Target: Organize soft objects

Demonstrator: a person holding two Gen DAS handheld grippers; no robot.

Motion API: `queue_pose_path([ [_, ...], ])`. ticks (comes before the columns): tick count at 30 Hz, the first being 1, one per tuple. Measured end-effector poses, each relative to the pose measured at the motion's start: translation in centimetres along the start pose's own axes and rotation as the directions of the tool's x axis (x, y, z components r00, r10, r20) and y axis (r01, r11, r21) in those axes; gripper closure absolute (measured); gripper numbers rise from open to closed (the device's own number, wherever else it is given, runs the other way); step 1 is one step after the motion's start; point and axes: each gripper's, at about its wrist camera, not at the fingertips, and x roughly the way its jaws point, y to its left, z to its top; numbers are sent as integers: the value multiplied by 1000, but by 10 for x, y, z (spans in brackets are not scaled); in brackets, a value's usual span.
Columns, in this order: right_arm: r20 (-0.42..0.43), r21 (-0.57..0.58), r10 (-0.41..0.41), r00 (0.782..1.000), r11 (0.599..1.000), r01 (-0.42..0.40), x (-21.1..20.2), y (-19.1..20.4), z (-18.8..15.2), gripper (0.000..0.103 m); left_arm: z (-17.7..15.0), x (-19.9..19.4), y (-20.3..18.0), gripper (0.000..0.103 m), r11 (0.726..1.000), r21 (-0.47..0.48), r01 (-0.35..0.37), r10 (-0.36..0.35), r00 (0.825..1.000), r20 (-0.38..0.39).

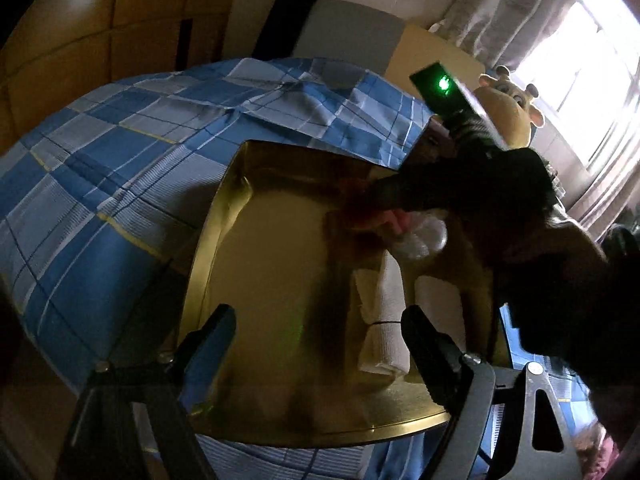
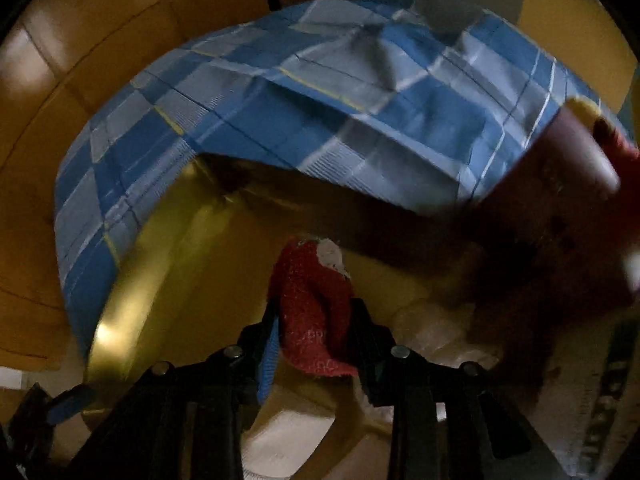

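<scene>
The gold tray [image 1: 224,240] lies on the blue checked bed [image 1: 100,152]. Inside it, a rolled white cloth [image 1: 386,312] sits near the tray's right side. The left fingers [image 1: 320,344] hang wide apart and empty over the tray. The right fingers [image 2: 316,320], pointing steeply down into the tray, pinch a red sock [image 2: 312,304].

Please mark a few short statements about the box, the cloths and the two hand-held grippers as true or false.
1. The right hand-held gripper has a red cloth between its fingers. True.
2. The left hand-held gripper holds a rolled cloth. False: it is open and empty.
3. The golden box sits on a blue checked bedsheet. True.
4. The box is empty. False: a rolled white cloth lies inside.
</scene>
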Motion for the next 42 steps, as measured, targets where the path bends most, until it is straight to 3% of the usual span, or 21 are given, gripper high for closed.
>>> queue_pose_path([
  [3, -15, 56, 25, 1000, 998, -24, 7, -9, -1, 53, -1, -1, -2, 18, 1000, 11, 5, -5, 1000, 3],
  [6, 30, 65, 35, 999, 997, -37, -4, -7, -5, 37, -2, -1, -3, 18, 1000, 15, -3, 3, 1000, 0],
  [13, 163, 40, 20, 986, 999, -27, -56, -5, -26, 37, -3, -5, -7, 18, 1000, 26, -14, 14, 1000, 12],
  [17, 227, -2, 14, 974, 1000, -14, -90, -2, -55, 37, -5, -8, -17, 17, 999, 50, -16, 15, 1000, 13],
  [26, 223, -71, 18, 975, 997, -2, -121, -16, -140, 37, -13, -18, -47, 17, 991, 132, 0, -2, 1000, 17],
  [35, 242, 129, -89, 966, 990, 58, -146, -91, -202, 37, -25, -21, -92, 17, 966, 257, 28, -31, 1000, 6],
  [42, 257, 335, -207, 944, 935, 113, -158, -162, -233, 37, -34, -22, -131, 15, 933, 356, 56, -57, 998, -7],
])
